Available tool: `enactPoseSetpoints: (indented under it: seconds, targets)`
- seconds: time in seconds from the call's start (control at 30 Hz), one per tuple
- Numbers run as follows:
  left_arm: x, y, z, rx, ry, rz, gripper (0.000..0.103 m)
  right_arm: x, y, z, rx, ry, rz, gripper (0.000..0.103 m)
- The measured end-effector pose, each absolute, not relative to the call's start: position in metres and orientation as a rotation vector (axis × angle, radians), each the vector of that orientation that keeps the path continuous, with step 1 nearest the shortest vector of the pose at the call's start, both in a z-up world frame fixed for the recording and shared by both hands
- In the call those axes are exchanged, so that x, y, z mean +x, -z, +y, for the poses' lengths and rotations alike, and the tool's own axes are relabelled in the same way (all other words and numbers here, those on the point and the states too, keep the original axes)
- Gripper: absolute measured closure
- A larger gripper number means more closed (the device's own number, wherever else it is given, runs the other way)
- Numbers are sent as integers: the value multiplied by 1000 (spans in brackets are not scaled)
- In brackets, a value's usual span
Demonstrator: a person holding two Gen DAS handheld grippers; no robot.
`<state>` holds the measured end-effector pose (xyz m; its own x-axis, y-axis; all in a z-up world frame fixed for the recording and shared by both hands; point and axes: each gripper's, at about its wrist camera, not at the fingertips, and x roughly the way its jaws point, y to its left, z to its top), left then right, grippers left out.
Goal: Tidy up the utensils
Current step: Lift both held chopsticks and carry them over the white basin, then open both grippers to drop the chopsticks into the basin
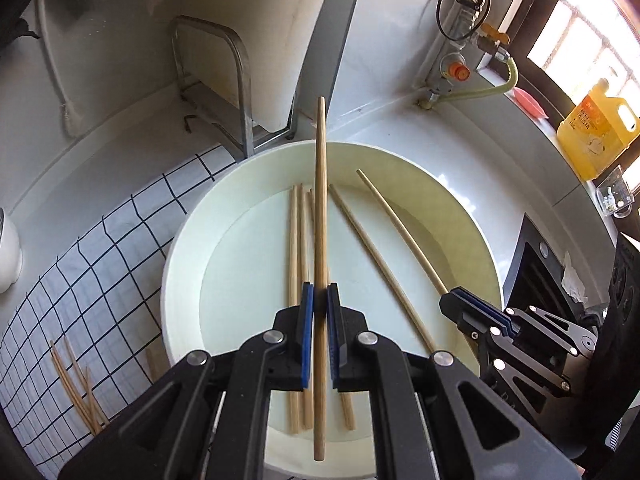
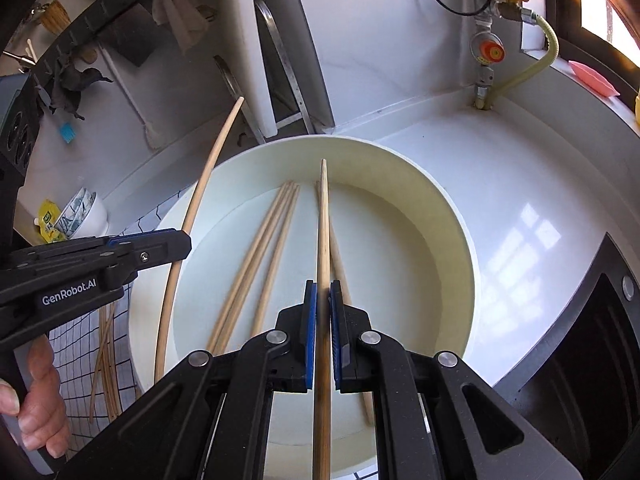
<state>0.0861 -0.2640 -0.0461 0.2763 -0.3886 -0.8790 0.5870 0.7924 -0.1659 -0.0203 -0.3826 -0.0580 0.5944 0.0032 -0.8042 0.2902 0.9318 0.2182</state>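
- Left gripper (image 1: 320, 304) clamped tight on one chopstick (image 1: 320, 216), held above basin; right gripper (image 2: 323, 300) likewise pinching a second chopstick (image 2: 323, 240).
- Round cream basin (image 1: 460, 216) on white counter (image 1: 480, 160): loose chopsticks (image 1: 298, 248) flat on its bottom.
- Checked cloth (image 1: 100, 264) beside basin, several more chopsticks (image 1: 80, 392) on it.
- Yellow bottle (image 1: 596, 128) at window ledge.

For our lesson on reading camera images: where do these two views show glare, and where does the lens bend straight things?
Left wrist view: the window is blown out, and the grid cloth lines curve from fisheye distortion. Right wrist view: window reflections glare on the white counter, and the chopstick held by the left gripper looks bowed near the frame's side.
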Motion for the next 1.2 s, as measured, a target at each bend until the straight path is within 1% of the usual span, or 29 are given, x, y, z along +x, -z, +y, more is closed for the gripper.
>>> enactPoseSetpoints:
  seconds: [0.2, 0.4, 0.43, 0.5, 0.53, 0.57, 0.7, 0.83, 0.9, 1.0, 1.07, 1.2]
  targets:
    - [91, 71, -278, 239, 650, 1163, 96, -13, 77, -392, 380, 166, 966, 96]
    - [96, 79, -275, 231, 628, 1194, 95, -11, 80, -395, 379, 162, 968, 96]
    - [96, 79, -274, 233, 620, 1192, 95, -13, 78, -395, 375, 166, 963, 94]
    - [97, 77, -272, 234, 606, 1184, 92, -14, 75, -395, 367, 174, 957, 93]
    - [97, 75, -270, 231, 602, 1182, 88, -15, 74, -396, 366, 176, 954, 93]
    - [97, 74, -268, 227, 600, 1178, 85, -15, 72, -396, 366, 179, 951, 93]
    - [94, 68, -259, 224, 585, 1167, 84, -19, 66, -393, 360, 184, 945, 90]
    - [89, 60, -246, 216, 571, 1154, 83, -24, 59, -386, 352, 178, 935, 89]
    - [86, 56, -237, 206, 560, 1148, 81, -27, 54, -381, 349, 173, 928, 88]
    - [81, 50, -221, 190, 545, 1137, 76, -31, 48, -373, 347, 160, 919, 84]
    - [76, 45, -209, 181, 535, 1129, 76, -34, 44, -365, 346, 146, 917, 81]
    - [66, 37, -181, 167, 500, 1113, 75, -42, 34, -341, 332, 115, 897, 80]
